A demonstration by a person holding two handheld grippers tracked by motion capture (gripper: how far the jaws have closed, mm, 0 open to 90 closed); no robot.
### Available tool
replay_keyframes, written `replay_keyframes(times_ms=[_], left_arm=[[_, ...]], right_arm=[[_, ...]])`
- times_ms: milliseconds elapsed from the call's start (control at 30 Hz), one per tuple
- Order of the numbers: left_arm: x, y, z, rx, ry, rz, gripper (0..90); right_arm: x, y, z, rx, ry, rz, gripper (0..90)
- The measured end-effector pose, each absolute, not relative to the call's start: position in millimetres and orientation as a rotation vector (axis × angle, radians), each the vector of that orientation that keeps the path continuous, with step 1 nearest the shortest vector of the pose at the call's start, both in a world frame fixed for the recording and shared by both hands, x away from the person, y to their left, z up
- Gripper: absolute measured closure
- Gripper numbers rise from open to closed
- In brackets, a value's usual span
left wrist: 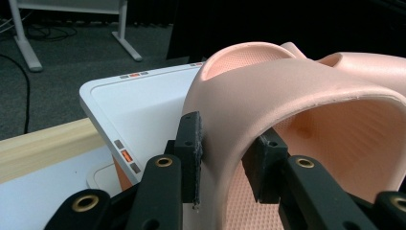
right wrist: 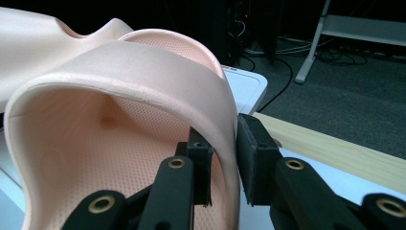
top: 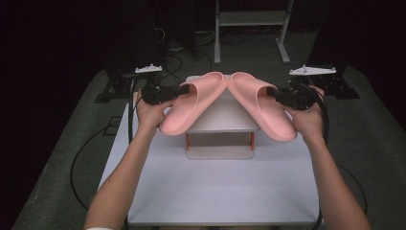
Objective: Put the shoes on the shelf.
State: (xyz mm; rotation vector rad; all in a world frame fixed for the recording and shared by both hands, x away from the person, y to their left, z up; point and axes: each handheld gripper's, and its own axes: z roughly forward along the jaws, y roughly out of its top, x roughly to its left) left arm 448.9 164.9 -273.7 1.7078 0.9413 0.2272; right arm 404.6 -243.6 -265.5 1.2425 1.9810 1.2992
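Pink slippers: 2 foam slides, the left slipper [top: 189, 106] and the right slipper [top: 262, 106], lean with toes together at the far side and heels spread toward the person, making an upside-down V over the white stand [top: 225, 117].
Left hand-held gripper [top: 181, 91]: clamped on the outer side of the left slipper's strap; in the left gripper view 1 pad sits outside the strap [left wrist: 239, 110] and 1 inside it.
Right hand-held gripper [top: 273, 93]: clamped on the outer side of the right slipper's strap; the right gripper view shows the strap wall [right wrist: 143, 76] pinched between both pads.
Stand: a 2-level white rack with orange posts [top: 187, 141], set mid-tabletop under both slippers, their soles resting on its top edge.
Tabletop [top: 220, 187]: white, bare in front of the stand.
Wooden strip [right wrist: 335, 151]: pale wood just beyond the tabletop's edge, seen past the right jaws.
Around: grey carpet floor [top: 373, 139], black cables [top: 79, 158] trailing at the left, a metal frame [top: 249, 21] at the far side.
In the way: each slipper's strap blocks the sight of its own toe end from the gripper behind it.
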Motion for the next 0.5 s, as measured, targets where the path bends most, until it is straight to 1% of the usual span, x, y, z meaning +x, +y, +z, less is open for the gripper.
replay_keyframes(times_ms=[500], left_arm=[[458.8,164.7,-277.5,1.706,0.978,0.231,69.3]], right_arm=[[418.8,-239.0,-268.7,1.283,1.990,1.286,75.7]])
